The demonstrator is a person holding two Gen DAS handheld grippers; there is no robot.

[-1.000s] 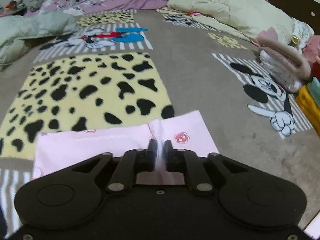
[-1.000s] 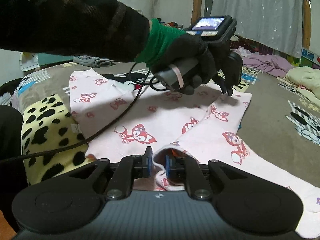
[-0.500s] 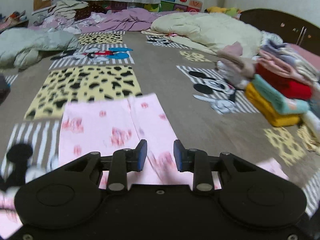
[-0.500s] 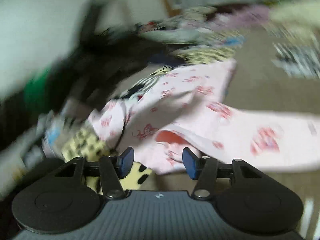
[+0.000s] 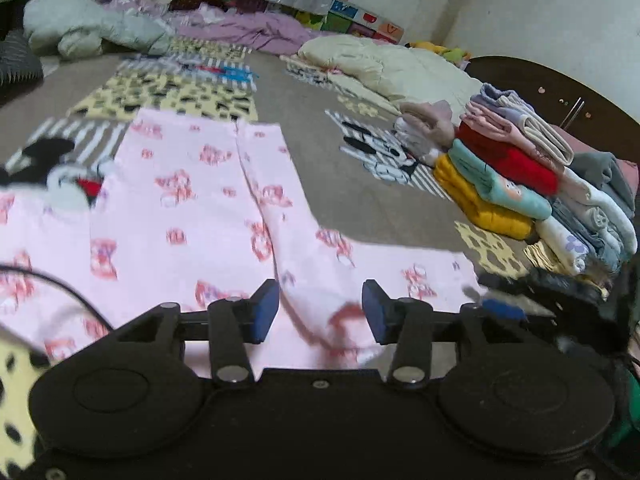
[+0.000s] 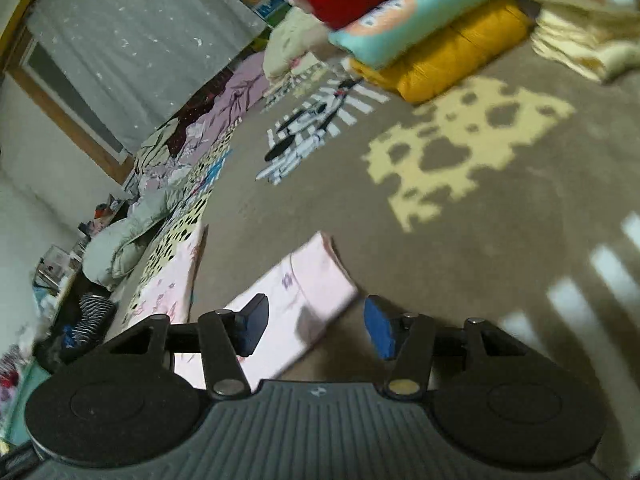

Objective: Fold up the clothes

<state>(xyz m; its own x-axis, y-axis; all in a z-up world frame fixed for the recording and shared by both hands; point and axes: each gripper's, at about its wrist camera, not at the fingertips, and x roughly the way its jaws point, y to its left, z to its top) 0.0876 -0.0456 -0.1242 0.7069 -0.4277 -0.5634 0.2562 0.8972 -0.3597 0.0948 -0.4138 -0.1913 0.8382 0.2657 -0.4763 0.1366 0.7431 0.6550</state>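
On the brown patterned blanket [image 5: 360,208] the pink printed garment [image 5: 180,208] lies spread flat, one sleeve reaching right. The left gripper [image 5: 320,312] hangs over it with its blue pads wide apart, holding nothing. The right gripper [image 6: 316,326], equally spread and empty, is poised above the sleeve's cuff end [image 6: 316,284], near the stack of folded clothes [image 6: 420,20].

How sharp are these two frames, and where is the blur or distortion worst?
Left wrist view: the pink garment is smeared with motion blur, its red prints soft; the folded stack is crisper; fisheye bends the edges. Right wrist view: tilted and blurrier overall, the pink trouser leg and yellow rug patch streaked; the open right tongs stay sharp, as do the left tongs.
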